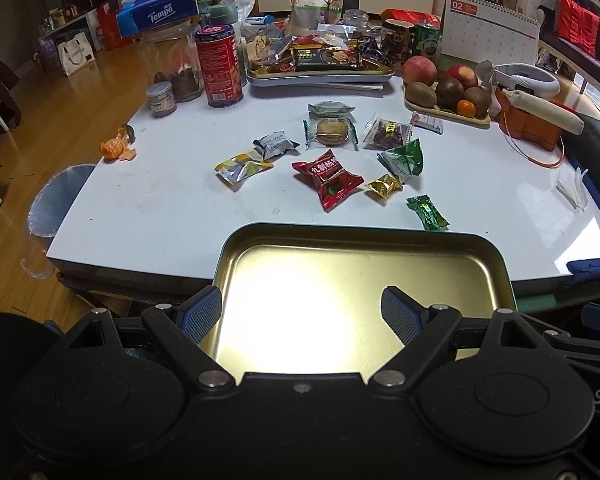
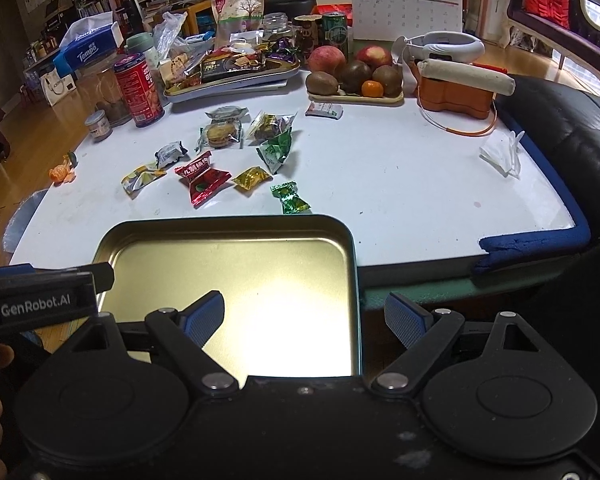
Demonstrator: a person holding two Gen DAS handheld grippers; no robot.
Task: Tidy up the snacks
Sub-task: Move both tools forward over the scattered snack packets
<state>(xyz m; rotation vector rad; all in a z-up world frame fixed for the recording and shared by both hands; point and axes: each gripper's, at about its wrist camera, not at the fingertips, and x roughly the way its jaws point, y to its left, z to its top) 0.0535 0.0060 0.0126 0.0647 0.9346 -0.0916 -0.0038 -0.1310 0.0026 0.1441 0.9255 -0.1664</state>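
Observation:
Several wrapped snacks lie loose on the white table (image 1: 160, 208): a red packet (image 1: 327, 178), a gold candy (image 1: 383, 186), a small green candy (image 1: 427, 212), a green-white packet (image 1: 403, 160), a biscuit in clear wrap (image 1: 331, 132), a yellow-grey packet (image 1: 242, 166). An empty gold tin tray (image 1: 496, 268) sits at the near table edge, also in the right wrist view (image 2: 350, 248). My left gripper (image 1: 300, 314) is open and empty above the tray's near side. My right gripper (image 2: 304, 320) is open and empty over the tray's right rim.
A second tray full of snacks (image 1: 320, 76), a red can (image 1: 219, 66), jars, a Tempo tissue box (image 1: 158, 12), a fruit plate (image 1: 446, 92), a calendar (image 1: 488, 30) and an orange box (image 1: 528, 124) crowd the far side. A peeled tangerine (image 1: 114, 148) lies at the left edge.

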